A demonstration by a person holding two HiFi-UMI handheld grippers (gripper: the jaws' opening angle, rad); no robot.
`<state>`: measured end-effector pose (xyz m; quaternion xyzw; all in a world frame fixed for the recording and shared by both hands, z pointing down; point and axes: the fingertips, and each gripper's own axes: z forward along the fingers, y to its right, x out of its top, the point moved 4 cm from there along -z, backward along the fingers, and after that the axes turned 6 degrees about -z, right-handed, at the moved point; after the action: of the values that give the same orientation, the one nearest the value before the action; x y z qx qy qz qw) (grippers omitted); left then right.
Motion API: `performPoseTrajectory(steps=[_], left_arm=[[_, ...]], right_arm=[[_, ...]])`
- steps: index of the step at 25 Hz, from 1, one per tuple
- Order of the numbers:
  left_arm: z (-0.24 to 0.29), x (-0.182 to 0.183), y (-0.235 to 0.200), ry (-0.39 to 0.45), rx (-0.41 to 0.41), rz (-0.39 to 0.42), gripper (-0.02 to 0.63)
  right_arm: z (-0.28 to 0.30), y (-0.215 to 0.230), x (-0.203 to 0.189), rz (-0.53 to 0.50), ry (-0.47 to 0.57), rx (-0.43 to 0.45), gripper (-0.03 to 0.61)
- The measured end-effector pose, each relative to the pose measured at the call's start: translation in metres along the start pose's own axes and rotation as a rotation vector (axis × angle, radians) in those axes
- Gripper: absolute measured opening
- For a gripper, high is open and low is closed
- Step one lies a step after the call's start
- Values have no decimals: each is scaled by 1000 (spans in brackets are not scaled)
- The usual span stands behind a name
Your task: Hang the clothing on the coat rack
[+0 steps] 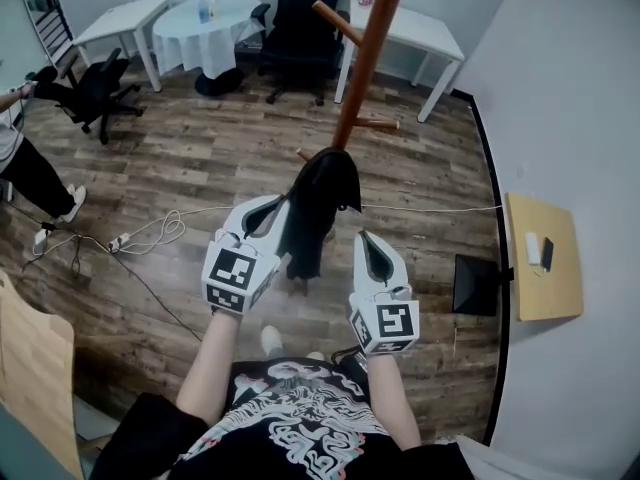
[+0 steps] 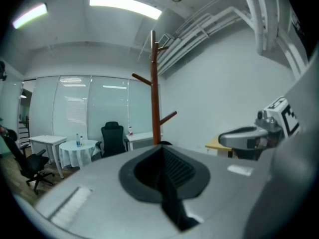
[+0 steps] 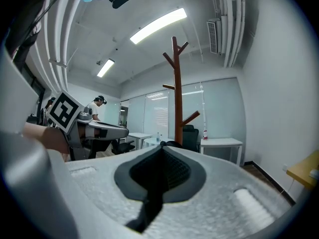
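A black garment [image 1: 318, 208] hangs down along the lower part of the brown wooden coat rack [image 1: 362, 58]; what it hangs from is hidden under the cloth. My left gripper [image 1: 283, 204] is shut, its tip right beside the garment's left edge. Just right of the garment, my right gripper [image 1: 362, 236] is also shut. In the left gripper view the shut left gripper [image 2: 160, 146] points at the rack's pole [image 2: 154, 88], with a small black hump of the garment [image 2: 164, 143] just past its tip. The right gripper view shows the same: shut right gripper [image 3: 162, 148], garment [image 3: 173, 143], pole [image 3: 177, 93].
A lower peg [image 1: 376, 124] and an upper peg [image 1: 332, 18] are bare. White tables [image 1: 425, 28], a round covered table [image 1: 205, 28] and office chairs [image 1: 300, 28] stand behind. A cable [image 1: 160, 230] lies on the floor at left. A yellow desk [image 1: 545, 258] and the wall [image 1: 570, 88] are at right. A person [image 1: 30, 173] stands far left.
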<state>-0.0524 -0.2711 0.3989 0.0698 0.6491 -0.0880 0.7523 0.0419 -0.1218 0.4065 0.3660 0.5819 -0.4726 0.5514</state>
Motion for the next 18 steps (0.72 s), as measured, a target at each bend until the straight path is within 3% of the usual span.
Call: performPoseTrajectory(steps=[18], left_arm=[[-25,-20,26,-45,39,-31,-11]], right_arm=[[-28,-3,-12,37,-2,29,-1]])
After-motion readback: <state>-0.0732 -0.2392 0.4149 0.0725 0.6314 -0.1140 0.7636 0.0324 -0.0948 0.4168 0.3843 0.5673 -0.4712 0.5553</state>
